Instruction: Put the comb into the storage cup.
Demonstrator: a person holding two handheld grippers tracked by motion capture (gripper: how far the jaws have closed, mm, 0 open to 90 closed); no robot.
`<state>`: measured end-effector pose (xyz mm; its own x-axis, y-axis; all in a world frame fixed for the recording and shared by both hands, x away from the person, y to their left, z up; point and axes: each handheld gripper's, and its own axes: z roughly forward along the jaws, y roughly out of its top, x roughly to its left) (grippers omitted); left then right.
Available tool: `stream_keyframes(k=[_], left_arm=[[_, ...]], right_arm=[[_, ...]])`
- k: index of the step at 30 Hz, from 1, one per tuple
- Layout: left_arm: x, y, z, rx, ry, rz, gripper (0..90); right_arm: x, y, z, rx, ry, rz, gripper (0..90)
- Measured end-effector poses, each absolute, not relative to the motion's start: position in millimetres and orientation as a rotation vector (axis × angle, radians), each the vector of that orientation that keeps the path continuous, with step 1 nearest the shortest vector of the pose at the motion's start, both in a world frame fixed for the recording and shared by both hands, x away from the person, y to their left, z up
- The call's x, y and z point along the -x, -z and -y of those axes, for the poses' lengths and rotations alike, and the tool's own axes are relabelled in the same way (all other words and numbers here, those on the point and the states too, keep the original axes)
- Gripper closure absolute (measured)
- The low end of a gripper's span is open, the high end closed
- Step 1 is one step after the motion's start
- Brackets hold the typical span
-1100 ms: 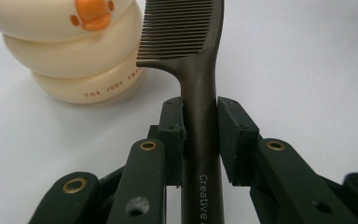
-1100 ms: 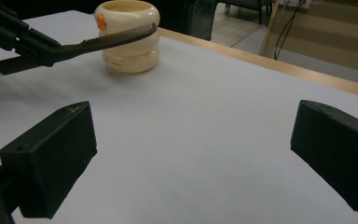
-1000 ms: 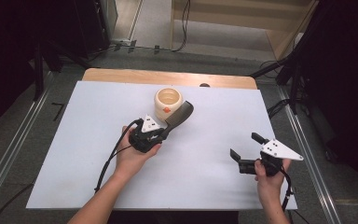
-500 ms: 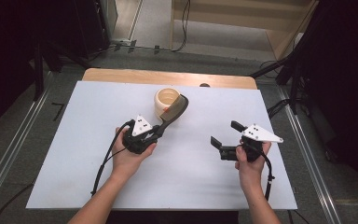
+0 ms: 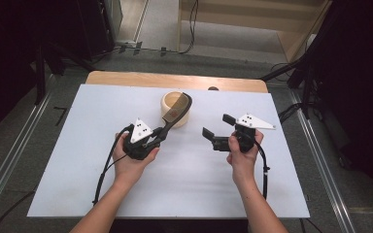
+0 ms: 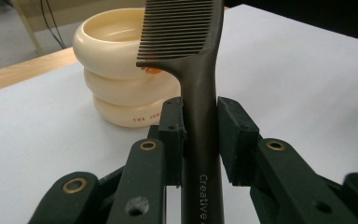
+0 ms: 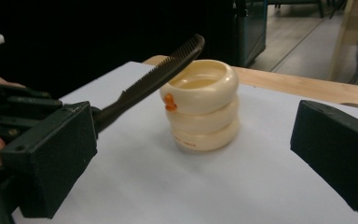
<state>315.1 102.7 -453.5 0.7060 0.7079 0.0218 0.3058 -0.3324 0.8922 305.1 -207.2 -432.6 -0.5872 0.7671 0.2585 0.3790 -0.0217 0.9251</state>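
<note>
A dark brown plastic comb [image 6: 193, 70] held by its handle in the left claw [image 5: 162, 131], its toothed end raised over a cream ribbed cup [image 5: 176, 108].

The comb's handle is pinched between the left claw's two black pads, seen closely in the left gripper view, and the comb slants up and away from the hand so its teeth hang above the cup's open rim. The cup, shaped like three stacked rings with a small orange mark on its side [image 7: 169, 101], stands upright on the white desk [image 5: 77, 160] near the far edge. The right claw [image 5: 218, 131] is spread wide and holds nothing; it hovers above the desk to the right of the cup, pointing toward it, clear of cup and comb. A strip of bare wood [image 5: 126, 77] shows beyond the desk's white surface.
</note>
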Motion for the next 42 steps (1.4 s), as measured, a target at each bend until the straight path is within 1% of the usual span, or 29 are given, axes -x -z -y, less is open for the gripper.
stream_keyframes(k=[5, 10, 11, 12, 14, 16, 17, 19, 23, 24, 26, 29, 34, 36, 42], left_arm=[[-313.2, 453.2, -102.8, -1.911, -0.511, -0.777, 72.9], [-310.8, 453.6, -101.9, -1.898, -0.521, -0.773, 72.9], [-310.3, 453.5, -102.0, -1.895, -0.522, -0.768, 72.9], [-309.7, 453.4, -101.9, -1.892, -0.526, -0.767, 72.9], [-309.1, 453.6, -101.5, -1.886, -0.528, -0.765, 72.9], [-308.4, 454.0, -100.5, -1.886, -0.527, -0.763, 72.9], [-308.0, 454.3, -100.2, -1.886, -0.527, -0.76, 72.9], [-307.5, 455.0, -99.6, -1.885, -0.526, -0.757, 72.9], [-306.0, 456.4, -98.4, -1.878, -0.525, -0.747, 72.9], [-305.4, 456.6, -97.9, -1.876, -0.526, -0.745, 72.9], [-304.4, 456.9, -97.1, -1.875, -0.526, -0.739, 72.9], [-303.0, 456.8, -95.9, -1.872, -0.534, -0.732, 72.9], [-302.3, 457.7, -93.4, -1.867, -0.528, -0.724, 72.9], [-301.2, 457.8, -92.0, -1.866, -0.532, -0.721, 72.9], [-299.1, 458.8, -87.0, -1.869, -0.534, -0.708, 72.9]], right_arm=[[-313.6, 430.6, 196.1, -1.245, -1.727, -1.934, 0.0], [-324.4, 432.9, 185.0, -1.276, -1.712, -1.961, 0.0], [-326.3, 433.4, 183.7, -1.289, -1.71, -1.965, 1.6], [-328.5, 434.0, 182.7, -1.311, -1.715, -1.963, 5.9], [-333.4, 435.8, 181.7, -1.344, -1.748, -1.948, 6.9], [-337.4, 437.0, 180.1, -1.377, -1.769, -1.944, 12.2], [-339.0, 437.5, 178.6, -1.389, -1.764, -1.947, 12.3], [-341.1, 438.4, 174.9, -1.397, -1.756, -1.956, 15.8], [-344.4, 438.7, 167.7, -1.457, -1.724, -1.948, 26.3], [-345.3, 439.0, 166.5, -1.48, -1.718, -1.944, 30.1], [-347.2, 440.1, 165.8, -1.493, -1.763, -1.948, 37.9], [-349.8, 442.0, 164.4, -1.517, -1.811, -1.969, 45.5], [-352.2, 443.6, 161.2, -1.54, -1.838, -1.984, 50.7], [-353.2, 443.8, 161.2, -1.584, -1.86, -1.975, 55.0], [-356.7, 444.6, 158.1, -1.642, -1.924, -1.985, 61.9]])
